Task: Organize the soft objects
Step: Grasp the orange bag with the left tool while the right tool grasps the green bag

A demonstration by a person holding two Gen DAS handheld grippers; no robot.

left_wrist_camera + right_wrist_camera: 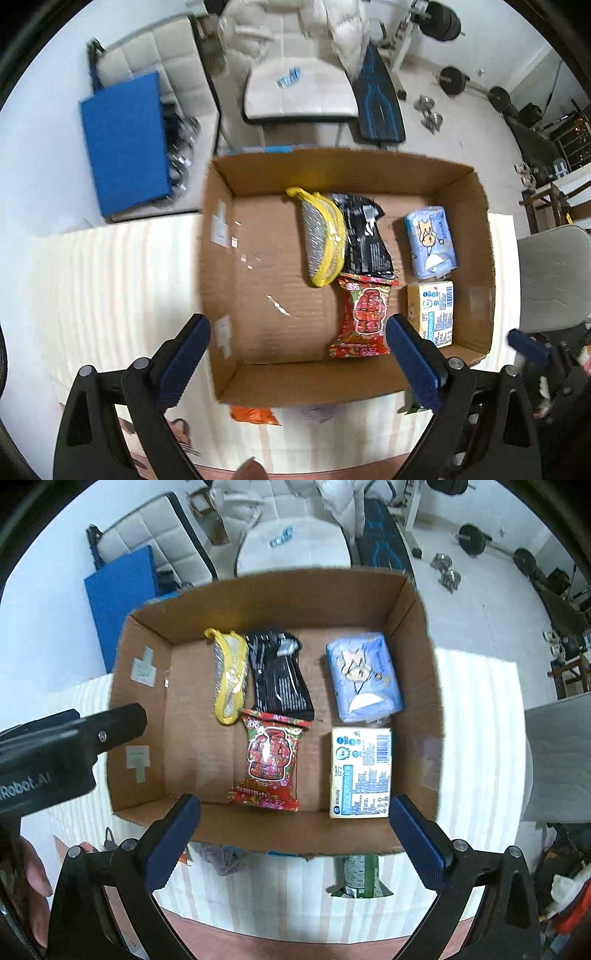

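A matt brown corrugated cardboard box [413, 686] holds glossy plastic packets: a red printed snack bag [269, 764], a black wrapper [277, 679] and a pale blue tissue pack [364, 677]. A yellow-edged pouch [229, 675] has a shiny, silvery mesh-like face. The counter [480, 738] wears cream cloth with faint ribbed stripes.

Brown cardboard box [413, 657] held: yellow-edged silver pouch [229, 675]; black packet [279, 675], white print; red floral snack bag [267, 764]; pale-blue cartoon tissue pack [364, 675]; cream-and-blue carton [360, 773] at five o'clock.

Pale floor [476, 122]; white padded chair [299, 92]; barbell weights [453, 79]; blue mat [125, 144].
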